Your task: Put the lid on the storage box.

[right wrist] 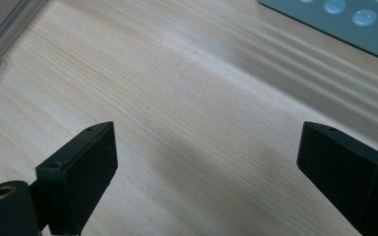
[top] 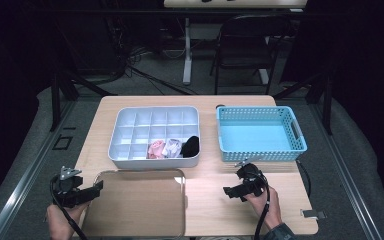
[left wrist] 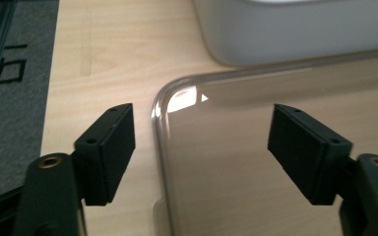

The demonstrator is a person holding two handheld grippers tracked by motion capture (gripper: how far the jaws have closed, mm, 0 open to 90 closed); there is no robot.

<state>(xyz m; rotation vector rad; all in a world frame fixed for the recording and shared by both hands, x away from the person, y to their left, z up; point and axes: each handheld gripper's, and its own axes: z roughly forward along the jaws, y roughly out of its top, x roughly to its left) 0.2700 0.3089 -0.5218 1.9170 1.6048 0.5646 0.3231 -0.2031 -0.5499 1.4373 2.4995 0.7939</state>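
On the near left part of the table lies a flat see-through lid. It is thin, hard and shiny, so it is likely light but slippery. It lies flat on the wood, so the best place to take hold is probably its raised rim, at the rounded corner or along the left edge.

The left gripper sits right at that left edge. In the left gripper view its jaws are spread, one on each side of the lid's corner, and they pinch nothing yet. One black pad is over bare wood and the other is over the lid.

The right gripper rests over bare table near the middle, well apart from the lid. Its jaws are spread wide too, with nothing between them.

Just behind the lid stands a white box with many little cubbies. It nearly touches the lid's far edge, so it could get bumped if the lid slides forward. Three rolled socks sit in its front row: a pink one, a pale one and a black one. A blue basket stands to the right and looks empty.
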